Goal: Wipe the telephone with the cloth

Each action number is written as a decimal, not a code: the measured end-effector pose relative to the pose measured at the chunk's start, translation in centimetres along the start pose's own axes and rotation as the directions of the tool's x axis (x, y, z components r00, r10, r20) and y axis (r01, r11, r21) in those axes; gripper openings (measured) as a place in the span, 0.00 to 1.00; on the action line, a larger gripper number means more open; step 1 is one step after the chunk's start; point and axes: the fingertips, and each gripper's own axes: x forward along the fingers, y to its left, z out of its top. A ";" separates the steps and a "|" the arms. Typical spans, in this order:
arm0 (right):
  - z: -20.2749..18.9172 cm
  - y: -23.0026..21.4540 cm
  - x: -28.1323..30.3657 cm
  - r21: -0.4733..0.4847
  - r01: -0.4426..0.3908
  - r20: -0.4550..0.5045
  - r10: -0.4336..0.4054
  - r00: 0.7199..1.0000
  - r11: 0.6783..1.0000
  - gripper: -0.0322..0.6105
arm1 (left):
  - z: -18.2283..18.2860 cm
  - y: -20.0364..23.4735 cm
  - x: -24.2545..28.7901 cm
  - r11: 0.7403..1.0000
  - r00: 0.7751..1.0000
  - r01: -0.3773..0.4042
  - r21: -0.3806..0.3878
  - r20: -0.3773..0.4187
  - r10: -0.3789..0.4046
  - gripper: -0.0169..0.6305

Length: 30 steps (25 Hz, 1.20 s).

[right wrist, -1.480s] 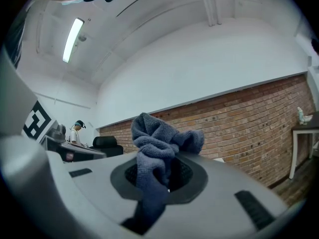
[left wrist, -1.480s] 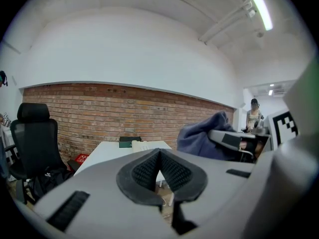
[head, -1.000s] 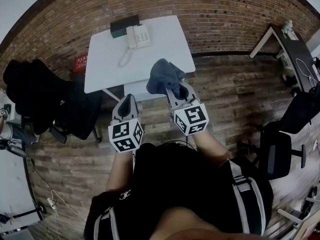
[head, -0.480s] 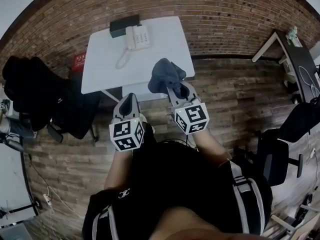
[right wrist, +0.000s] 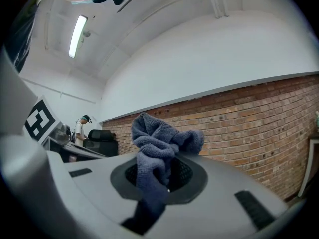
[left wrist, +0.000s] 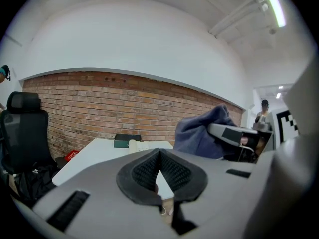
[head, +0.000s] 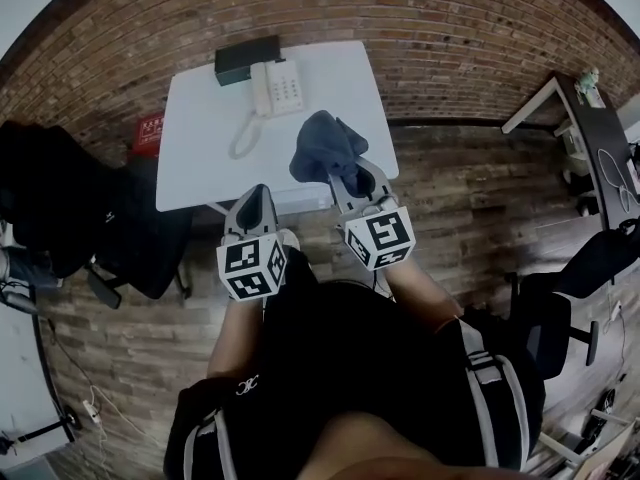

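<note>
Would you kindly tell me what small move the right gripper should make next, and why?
Probably carry the right gripper forward over the table toward the telephone. Its jaws are shut on the cloth, which shows above the table's near side, while the telephone sits by the far edge, not yet touched. The left gripper is shut and empty.

One telephone (head: 277,86), one cloth (head: 322,146), two grippers (head: 256,196) (head: 350,174), one white table (head: 200,143), one dark box (head: 246,60).
</note>
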 end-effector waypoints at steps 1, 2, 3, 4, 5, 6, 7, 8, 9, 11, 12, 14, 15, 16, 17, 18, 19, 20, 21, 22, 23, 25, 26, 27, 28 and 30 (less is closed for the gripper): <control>-0.1 -0.2 1.3 -0.007 0.002 -0.004 -0.002 1.000 1.000 0.09 | 0.2 0.7 1.1 1.000 1.000 0.006 -0.002 -0.004 -0.006 0.02; -0.1 -0.4 2.6 -0.011 0.005 -0.006 -0.005 1.000 1.000 0.09 | 0.6 1.5 2.2 1.000 1.000 0.014 -0.002 -0.006 -0.014 0.02; -0.1 -0.6 4.0 -0.014 0.009 -0.009 -0.009 1.000 1.000 0.09 | 1.1 2.3 3.4 1.000 1.000 0.022 -0.002 -0.007 -0.022 0.02; -0.1 -0.9 5.4 -0.017 0.015 -0.013 -0.015 1.000 1.000 0.09 | 1.6 3.0 4.6 1.000 0.999 0.031 -0.001 -0.008 -0.031 0.02; -0.1 -1.2 6.8 -0.017 0.021 -0.019 -0.021 1.000 1.000 0.09 | 2.2 3.9 5.8 0.999 0.999 0.041 0.000 -0.009 -0.041 0.02; 0.0 -1.4 8.2 -0.015 0.025 -0.025 -0.026 0.999 1.000 0.09 | 2.9 4.7 7.0 0.999 0.999 0.052 -0.001 -0.009 -0.052 0.02; 0.1 -1.6 9.7 -0.012 0.027 -0.032 -0.027 0.999 1.000 0.09 | 3.7 5.5 8.1 0.998 0.998 0.062 -0.003 -0.007 -0.062 0.02; 0.2 -1.7 11.1 -0.011 0.027 -0.037 -0.028 0.999 1.000 0.09 | 4.4 6.3 9.3 0.997 0.997 0.073 -0.004 -0.006 -0.073 0.02; 0.4 -1.8 12.4 -0.012 0.029 -0.041 -0.030 0.999 1.000 0.09 | 5.0 7.2 10.4 0.997 0.997 0.083 -0.004 -0.005 -0.083 0.02; 0.8 -2.2 15.0 -0.019 0.039 -0.047 -0.040 0.998 0.999 0.09 | 6.1 8.7 12.6 0.995 0.995 0.103 -0.007 -0.007 -0.103 0.02; 0.9 -2.4 16.2 -0.023 0.045 -0.052 -0.046 0.998 0.999 0.09 | 6.5 9.4 13.6 0.994 0.994 0.113 -0.010 -0.008 -0.113 0.02; 0.9 -2.8 18.4 -0.033 0.055 -0.068 -0.057 0.996 0.998 0.09 | 7.1 10.6 15.6 0.991 0.991 0.130 -0.022 -0.012 -0.131 0.02; 0.8 -3.0 19.4 -0.036 0.059 -0.077 -0.062 0.995 0.998 0.09 | 7.4 11.2 16.5 0.990 0.990 0.137 -0.029 -0.015 -0.138 0.02; 0.7 -3.2 20.4 -0.037 0.064 -0.086 -0.067 0.994 0.997 0.09 | 7.6 11.9 17.3 0.989 0.989 0.143 -0.036 -0.019 -0.144 0.02; 0.5 -3.4 21.5 -0.034 0.070 -0.094 -0.073 0.993 0.997 0.09 | 7.7 12.5 18.1 0.988 0.988 0.149 -0.041 -0.025 -0.150 0.02; 0.3 -3.6 22.4 -0.028 0.077 -0.102 -0.079 0.992 0.997 0.09 | 7.7 13.2 18.7 0.987 0.987 0.154 -0.047 -0.031 -0.156 0.02; 0.1 -3.8 23.3 -0.018 0.083 -0.112 -0.085 0.990 0.996 0.09 | 7.7 13.8 19.3 0.986 0.986 0.160 -0.053 -0.038 -0.162 0.02; -0.2 -4.0 24.2 -0.010 0.088 -0.124 -0.089 0.988 0.996 0.09 | 7.6 14.3 19.7 0.984 0.985 0.165 -0.061 -0.046 -0.168 0.02; -0.5 -4.2 24.9 -0.005 0.092 -0.137 -0.091 0.986 0.996 0.09 | 7.4 14.9 20.1 0.983 0.984 0.169 -0.070 -0.053 -0.173 0.02; -0.8 -4.3 25.7 -0.006 0.094 -0.149 -0.094 0.984 0.996 0.09 | 7.2 15.4 20.5 0.982 0.983 0.171 -0.078 -0.060 -0.176 0.02; -1.0 -4.4 26.4 -0.011 0.097 -0.159 -0.097 0.982 0.995 0.09 | 6.9 16.0 20.8 0.982 0.982 0.171 -0.085 -0.067 -0.177 0.02; -1.4 -4.6 27.7 -0.022 0.102 -0.175 -0.104 0.979 0.995 0.09 | 6.4 17.3 21.7 0.982 0.982 0.161 -0.098 -0.084 -0.170 0.02; -1.6 -4.8 28.3 -0.025 0.102 -0.182 -0.105 0.978 0.994 0.09 | 6.3 17.9 22.0 0.982 0.982 0.154 -0.107 -0.090 -0.164 0.02; -1.8 -5.0 28.8 -0.026 0.101 -0.191 -0.104 0.976 0.995 0.09 | 6.4 18.3 22.2 0.982 0.983 0.147 -0.116 -0.091 -0.158 0.02; -2.0 -5.2 29.2 -0.025 0.097 -0.201 -0.100 0.974 0.995 0.09 | 6.5 18.7 22.2 0.983 0.985 0.137 -0.122 -0.090 -0.149 0.02; -2.6 -5.8 30.3 -0.008 0.085 -0.219 -0.084 0.972 0.996 0.09 | 6.5 19.6 22.0 0.986 0.989 0.106 -0.129 -0.087 -0.118 0.02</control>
